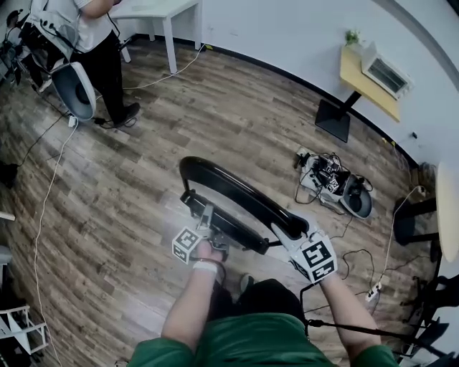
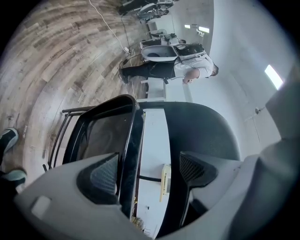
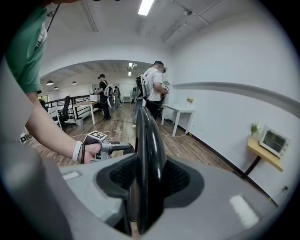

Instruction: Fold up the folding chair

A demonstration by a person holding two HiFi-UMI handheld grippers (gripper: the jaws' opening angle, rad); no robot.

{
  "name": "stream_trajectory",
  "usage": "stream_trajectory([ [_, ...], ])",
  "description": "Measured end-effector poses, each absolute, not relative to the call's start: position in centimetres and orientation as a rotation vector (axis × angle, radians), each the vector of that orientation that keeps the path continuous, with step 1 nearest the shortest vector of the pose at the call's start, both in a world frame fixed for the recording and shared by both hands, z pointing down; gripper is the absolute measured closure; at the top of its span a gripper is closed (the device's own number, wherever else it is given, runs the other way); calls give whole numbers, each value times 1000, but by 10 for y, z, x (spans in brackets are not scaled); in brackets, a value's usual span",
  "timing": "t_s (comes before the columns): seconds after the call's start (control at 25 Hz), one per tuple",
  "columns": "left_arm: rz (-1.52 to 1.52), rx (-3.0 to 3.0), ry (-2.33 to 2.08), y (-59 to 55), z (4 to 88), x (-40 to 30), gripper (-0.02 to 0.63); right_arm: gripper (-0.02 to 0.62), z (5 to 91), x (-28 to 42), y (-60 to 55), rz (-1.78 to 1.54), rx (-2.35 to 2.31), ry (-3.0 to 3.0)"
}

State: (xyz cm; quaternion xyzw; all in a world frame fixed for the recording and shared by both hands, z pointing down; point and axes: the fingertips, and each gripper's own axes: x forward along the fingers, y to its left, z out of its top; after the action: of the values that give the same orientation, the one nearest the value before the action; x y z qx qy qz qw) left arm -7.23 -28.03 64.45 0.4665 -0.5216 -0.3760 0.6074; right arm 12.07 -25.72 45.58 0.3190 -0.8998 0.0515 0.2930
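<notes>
The black folding chair [image 1: 229, 192] stands on the wood floor just in front of me, seen from above. My right gripper [image 1: 283, 231] holds the right end of its curved backrest. In the right gripper view the backrest's thin edge [image 3: 149, 140] runs upright between the jaws of my right gripper [image 3: 147, 180], and both pads press on it. My left gripper [image 1: 208, 216] reaches in at the chair's left side. In the left gripper view a black rim of the chair [image 2: 132, 136] lies between the wide-apart jaws of my left gripper [image 2: 147, 173], close to the left pad [image 2: 101, 174] and apart from the right one.
A person [image 1: 93, 36] stands at the far left beside a white table [image 1: 154, 11]. Cables trail over the floor. A heap of gear [image 1: 337, 185] lies to the right, with a yellow shelf [image 1: 366, 79] on the wall and a power strip [image 1: 373, 292] near my right arm.
</notes>
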Motion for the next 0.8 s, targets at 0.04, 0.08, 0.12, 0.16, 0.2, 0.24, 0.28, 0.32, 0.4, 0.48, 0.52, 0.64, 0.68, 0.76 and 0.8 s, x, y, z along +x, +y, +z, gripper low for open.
stream_trajectory([
  [0.04,-877,1071,-1214,-284,644,-71,190,430,455,121,-258,132,848,-2398],
  [0.08,-881,1064,-1221,-288,643,-68,190,431,454,121,-257,130,843,-2400],
  [0.12,-884,1058,-1227,-291,642,-66,190,431,454,121,-255,131,836,-2405],
  [0.16,-888,1055,-1232,-294,642,-64,190,433,453,122,-253,136,829,-2412],
  [0.2,-895,1050,-1238,-296,641,-62,190,435,453,122,-251,142,822,-2418],
  [0.24,-904,1043,-1246,-298,640,-60,189,436,453,123,-250,147,814,-2423],
  [0.28,-915,1035,-1256,-300,640,-59,189,437,452,123,-250,151,805,-2425],
  [0.32,-926,1025,-1266,-302,639,-58,189,439,451,124,-251,157,795,-2427],
  [0.4,-946,1003,-1282,-303,640,-57,190,440,451,124,-250,176,776,-2434],
  [0.48,-954,997,-1294,-306,640,-57,190,442,450,126,-250,205,769,-2441],
  [0.52,-957,999,-1294,-309,639,-55,190,442,449,128,-250,220,767,-2444],
  [0.64,-952,1024,-1295,-320,638,-51,190,446,448,132,-254,273,772,-2455],
  [0.68,-939,1041,-1298,-325,637,-49,190,446,448,134,-256,284,780,-2458],
  [0.76,-901,1075,-1303,-332,636,-42,189,446,449,138,-261,284,801,-2459],
  [0.8,-874,1097,-1304,-333,636,-38,189,446,449,140,-263,275,808,-2456],
])
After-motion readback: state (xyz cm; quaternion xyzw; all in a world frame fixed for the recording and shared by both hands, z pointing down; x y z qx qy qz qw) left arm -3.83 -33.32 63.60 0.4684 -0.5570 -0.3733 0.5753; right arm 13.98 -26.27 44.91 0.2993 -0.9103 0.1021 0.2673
